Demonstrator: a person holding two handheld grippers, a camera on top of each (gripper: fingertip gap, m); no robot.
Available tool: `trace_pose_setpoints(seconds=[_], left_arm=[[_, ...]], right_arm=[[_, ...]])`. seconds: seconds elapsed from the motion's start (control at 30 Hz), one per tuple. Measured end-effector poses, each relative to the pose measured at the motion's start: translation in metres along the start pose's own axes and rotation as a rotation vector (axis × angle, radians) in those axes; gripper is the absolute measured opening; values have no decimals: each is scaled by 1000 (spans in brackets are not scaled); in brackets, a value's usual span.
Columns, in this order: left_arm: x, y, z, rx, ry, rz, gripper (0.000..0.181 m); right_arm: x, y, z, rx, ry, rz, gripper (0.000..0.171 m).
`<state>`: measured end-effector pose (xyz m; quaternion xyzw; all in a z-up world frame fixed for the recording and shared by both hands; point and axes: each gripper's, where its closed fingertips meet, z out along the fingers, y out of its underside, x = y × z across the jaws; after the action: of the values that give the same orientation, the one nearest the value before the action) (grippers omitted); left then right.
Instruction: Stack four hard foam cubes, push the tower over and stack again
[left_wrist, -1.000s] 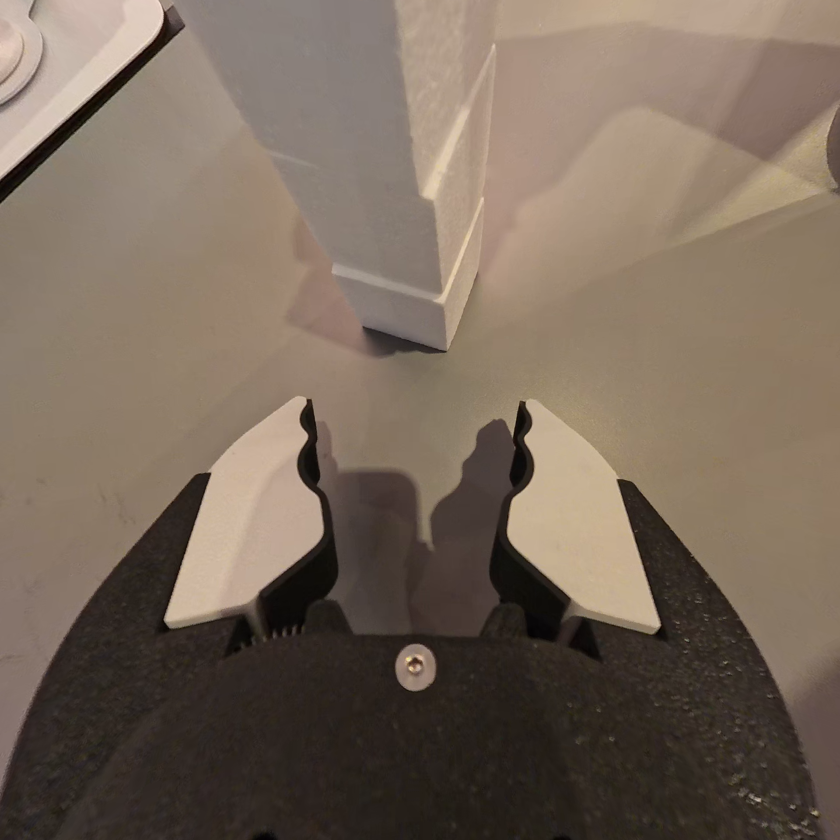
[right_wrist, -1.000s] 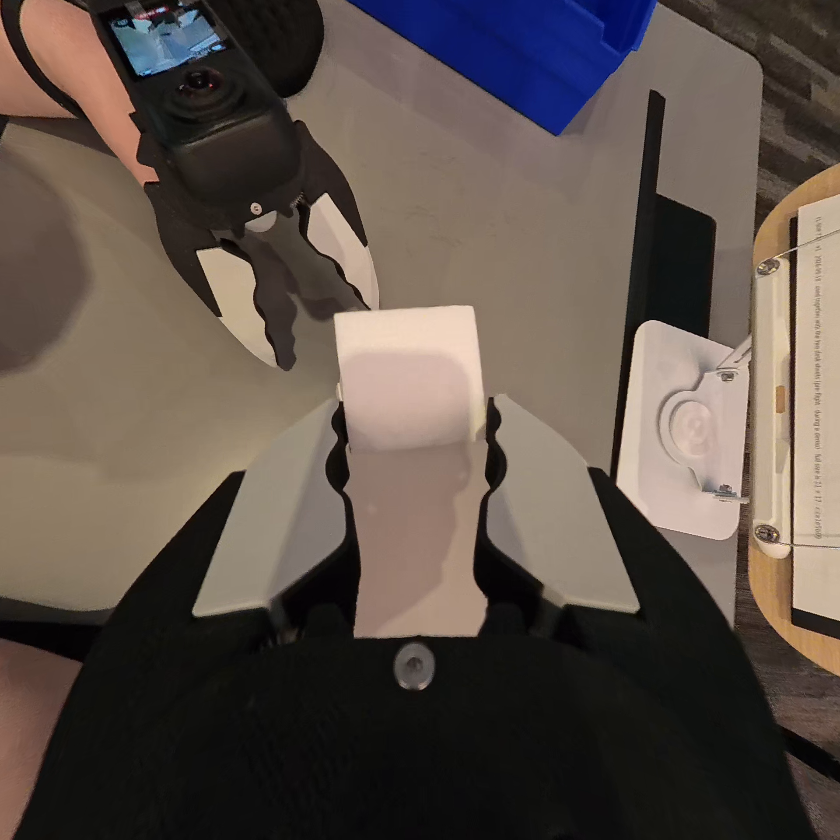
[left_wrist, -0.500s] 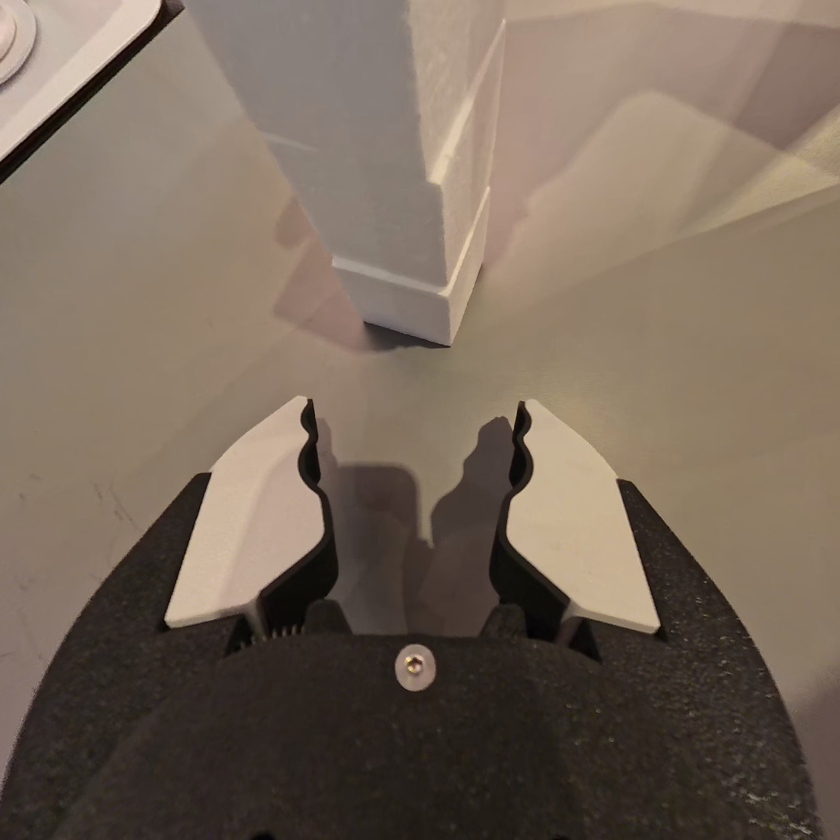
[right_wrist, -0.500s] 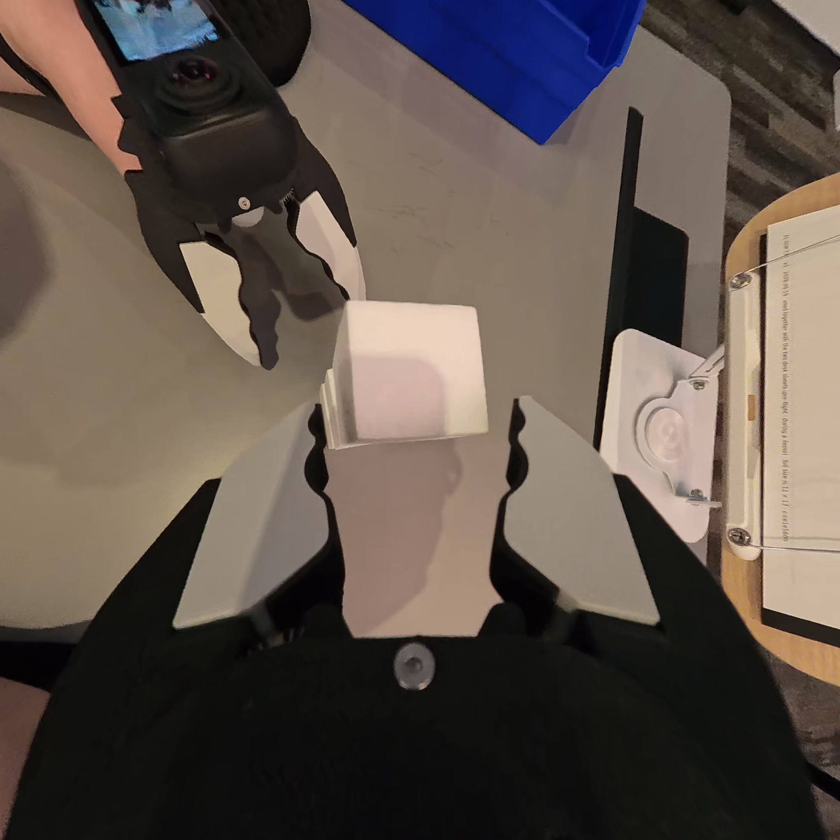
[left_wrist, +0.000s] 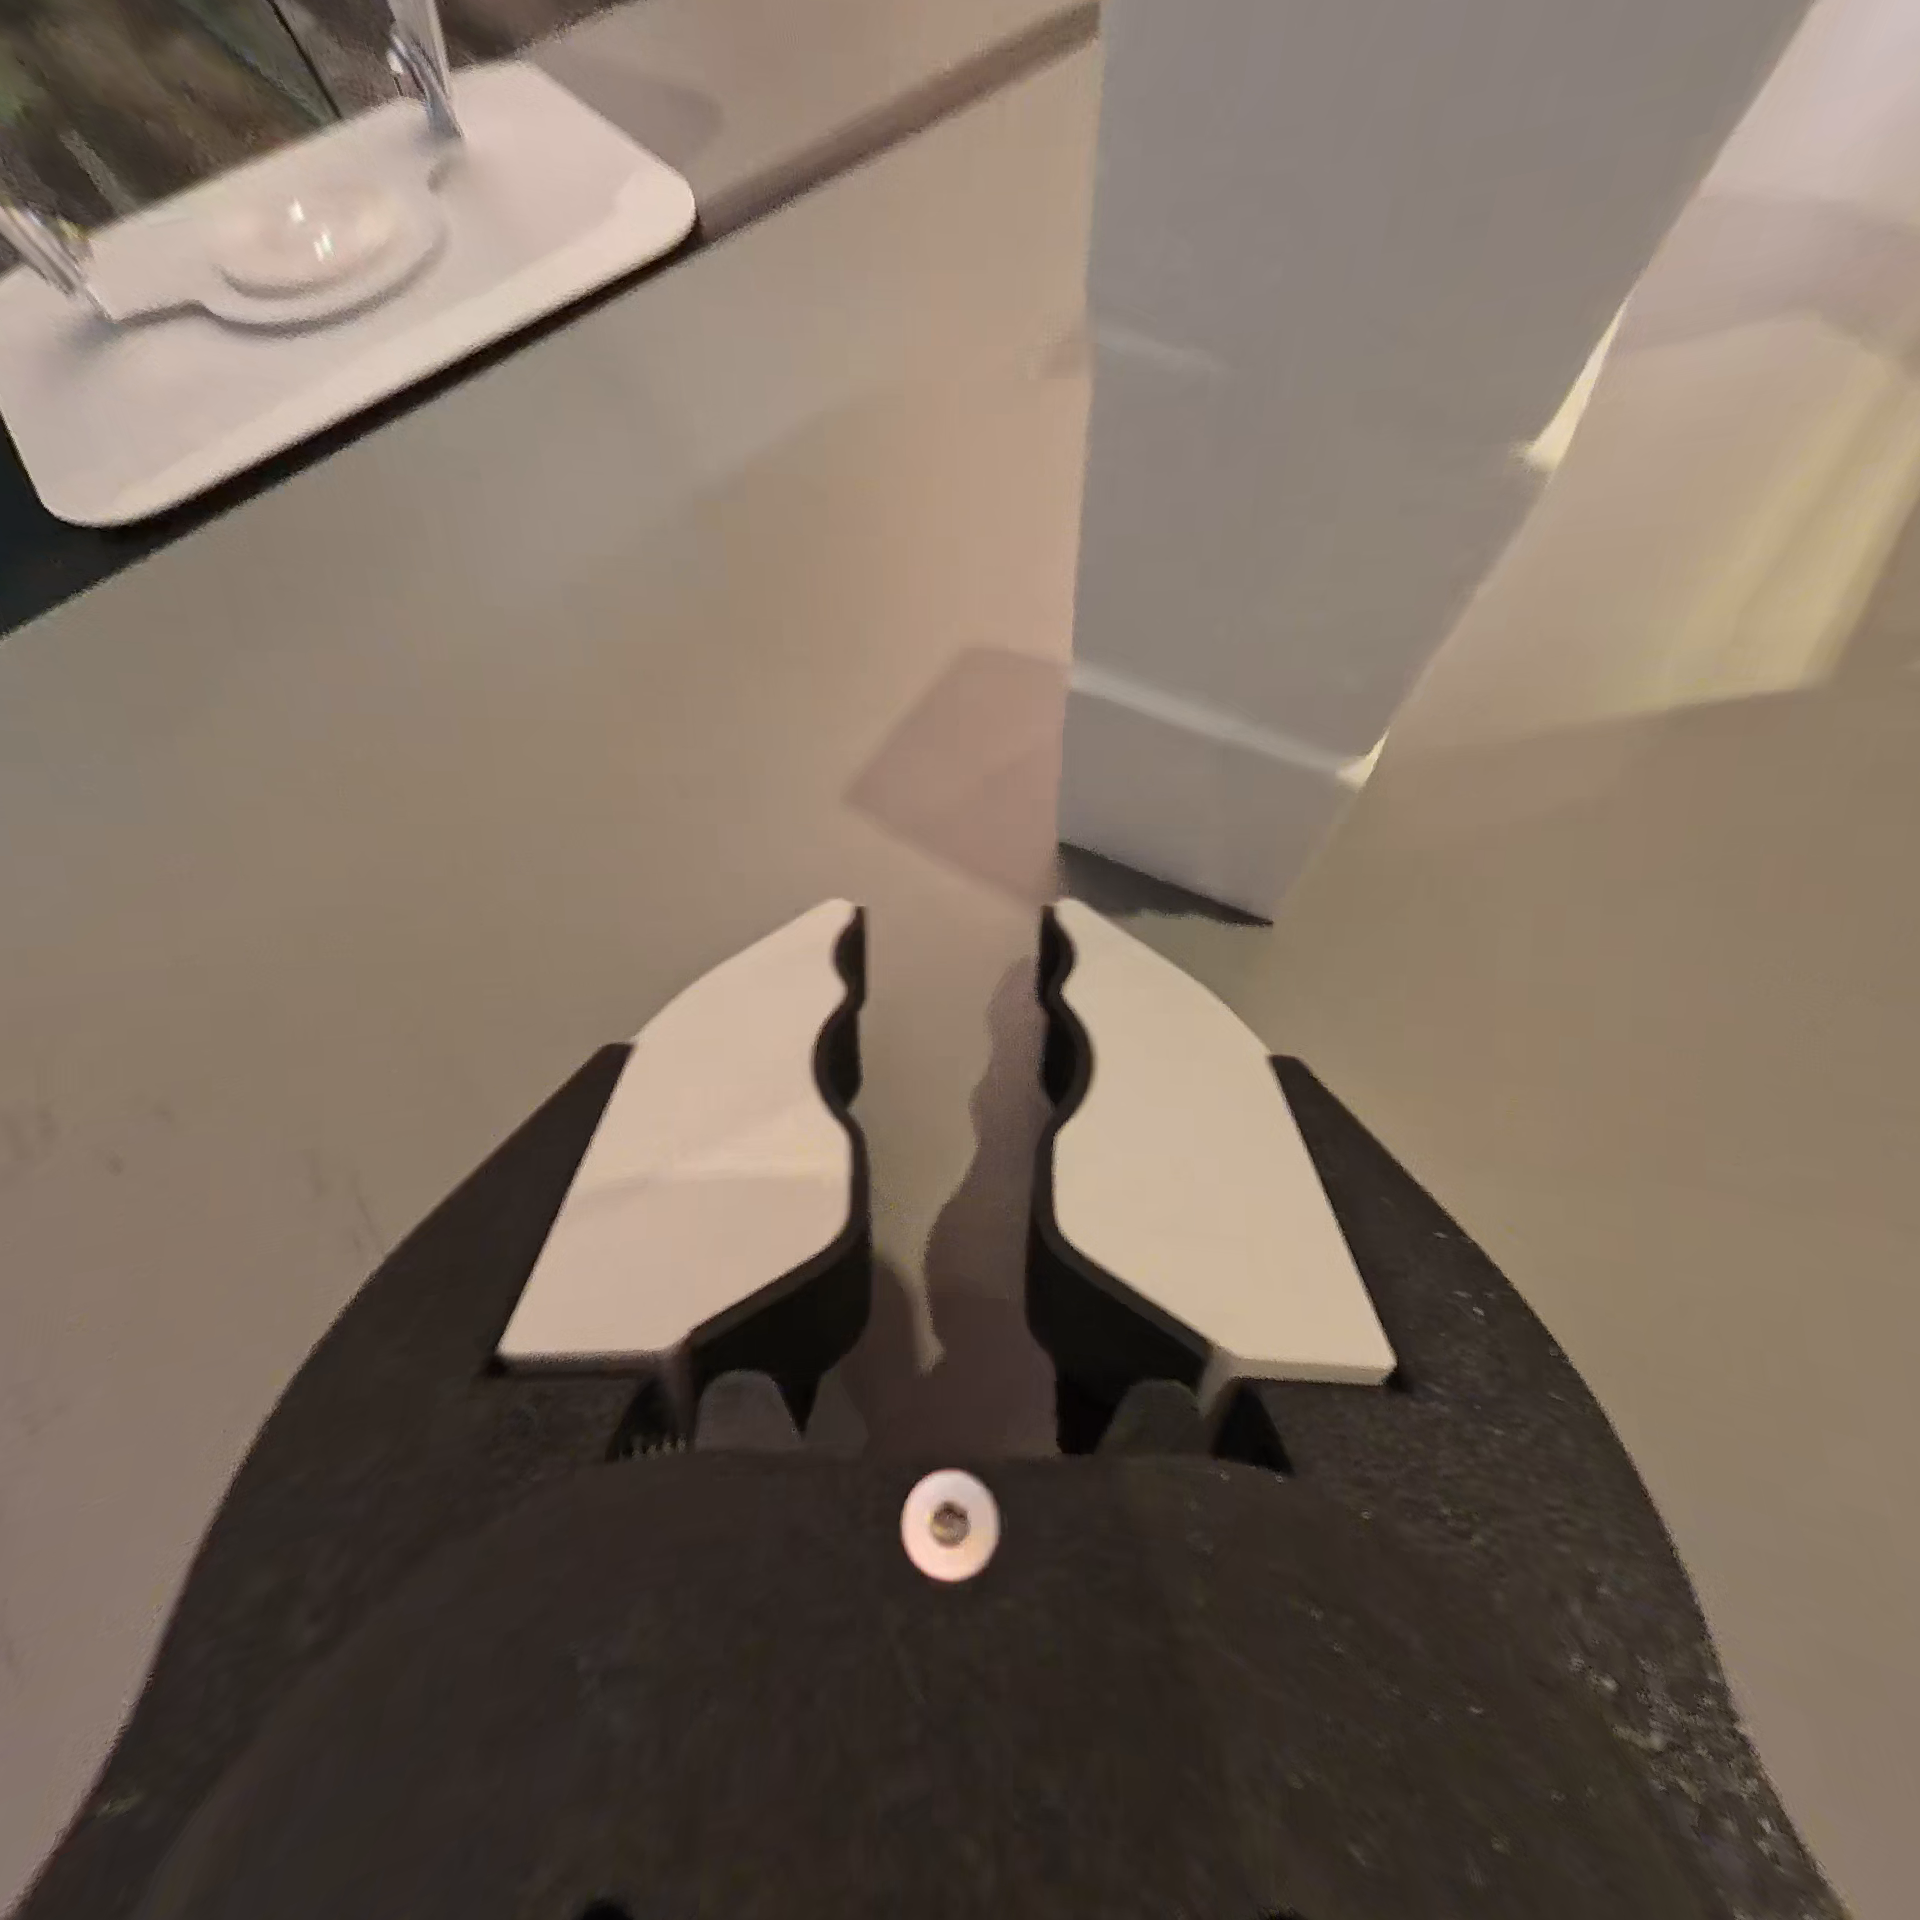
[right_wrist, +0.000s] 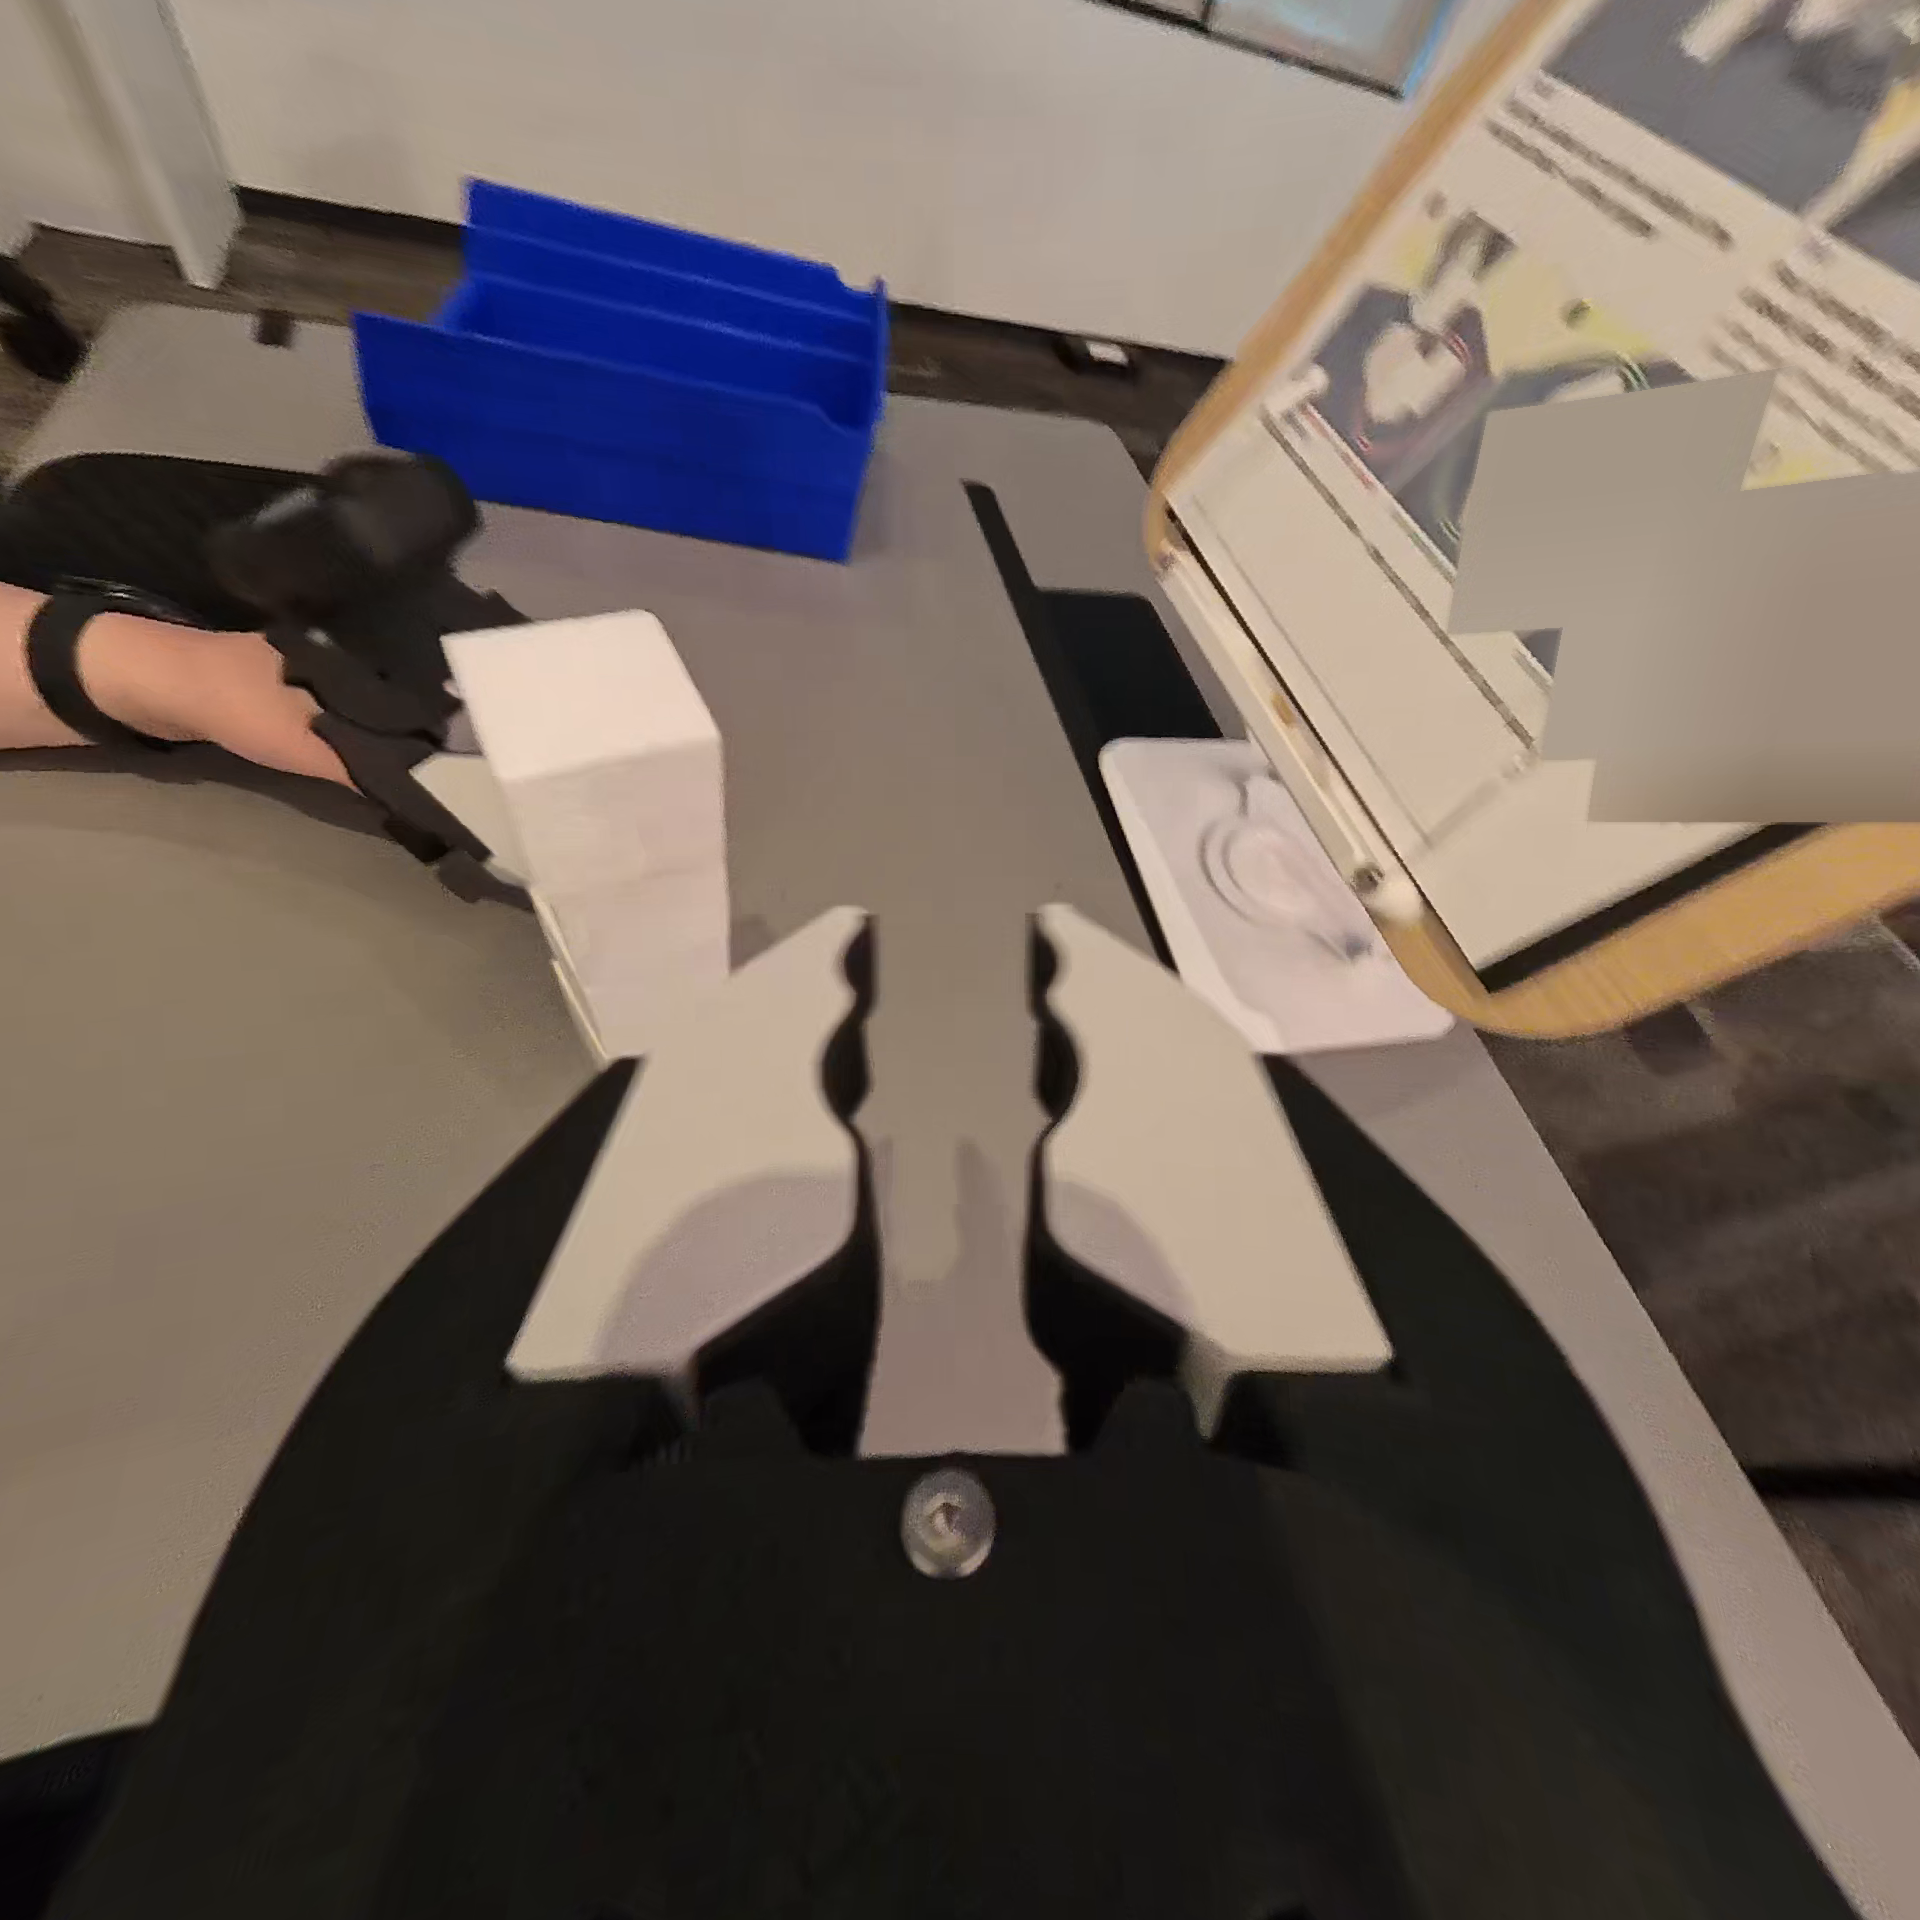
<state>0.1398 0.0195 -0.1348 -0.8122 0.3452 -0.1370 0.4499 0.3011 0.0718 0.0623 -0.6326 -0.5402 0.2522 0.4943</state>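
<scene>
Two narrow fingers of the left gripper (left_wrist: 948, 914) fill the lower half of the left wrist view, a slim gap between them and nothing held; the tower (left_wrist: 1278, 436) rises just ahead and to the right of the tips, upright, its long axis vertical, its foot on the table (left_wrist: 416, 831) at centre right; the top is out of frame; a white pad (left_wrist: 343, 312) lies at upper left.

In the right wrist view the right gripper (right_wrist: 951, 914) sits at centre, its gap likewise slim and empty; the tower (right_wrist: 613, 790) stands left of centre, beyond and left of the left fingertip, apart from it; the left gripper (right_wrist: 416, 758) shows at mid left, right up against the tower's far side, so it looks the nearer for a push toward frame right; a blue bin (right_wrist: 623, 416) sits at upper centre, a board (right_wrist: 1351, 997) at right.
</scene>
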Motion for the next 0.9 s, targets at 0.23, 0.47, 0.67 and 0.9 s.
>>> trace_pose_setpoints(seconds=[0.23, 0.47, 0.67, 0.9], left_arm=[[11, -23, -7, 152, 143, -13, 0], [24, -71, -8, 248, 129, 75, 0], [48, -98, 4, 239, 169, 185, 0], [40, -114, 13, 266, 176, 188, 16]], right_arm=[[28, 26, -53, -52, 165, 89, 1], [37, 61, -86, -135, 221, 189, 1], [45, 99, -100, -246, 251, 250, 1], [66, 94, -146, -68, 406, 324, 7]])
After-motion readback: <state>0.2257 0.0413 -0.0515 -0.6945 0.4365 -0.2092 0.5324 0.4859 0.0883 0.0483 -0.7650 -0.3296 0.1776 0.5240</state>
